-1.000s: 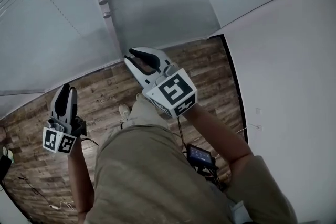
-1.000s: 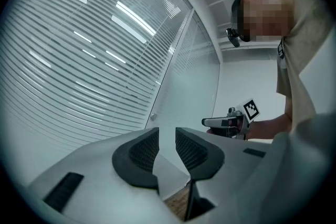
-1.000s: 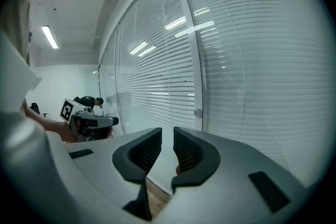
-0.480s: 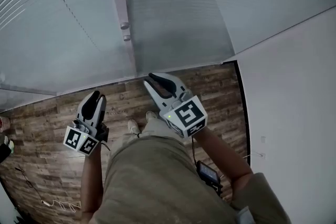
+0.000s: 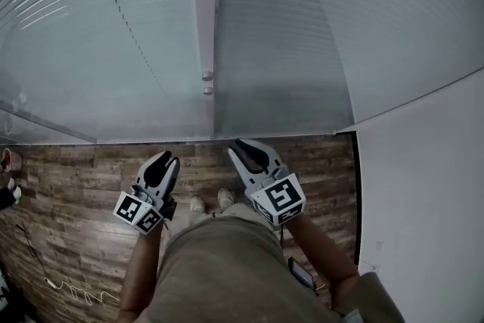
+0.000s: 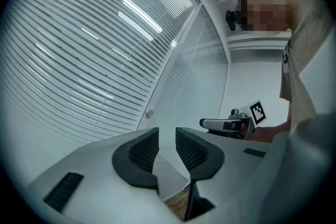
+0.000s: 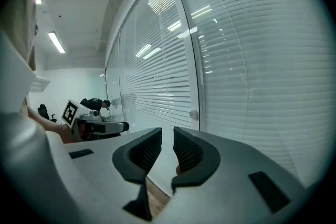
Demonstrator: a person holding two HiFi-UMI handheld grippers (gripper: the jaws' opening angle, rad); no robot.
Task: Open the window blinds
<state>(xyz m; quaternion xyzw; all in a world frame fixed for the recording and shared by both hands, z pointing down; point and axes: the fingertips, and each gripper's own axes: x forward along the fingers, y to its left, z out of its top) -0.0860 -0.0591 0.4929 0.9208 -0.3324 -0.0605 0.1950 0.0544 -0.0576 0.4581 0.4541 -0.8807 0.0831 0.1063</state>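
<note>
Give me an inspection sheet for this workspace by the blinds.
Surface: wood floor.
Job's things: blinds lowered over both panes; two knobs on the post between them, untouched.
Clutter: dark device at the person's hip.
Grippers: left gripper open, empty; right gripper jaws all but together, empty; both short of the blinds.
Cables: white cable on the floor, far left.
Surroundings: white wall on the right.
</note>
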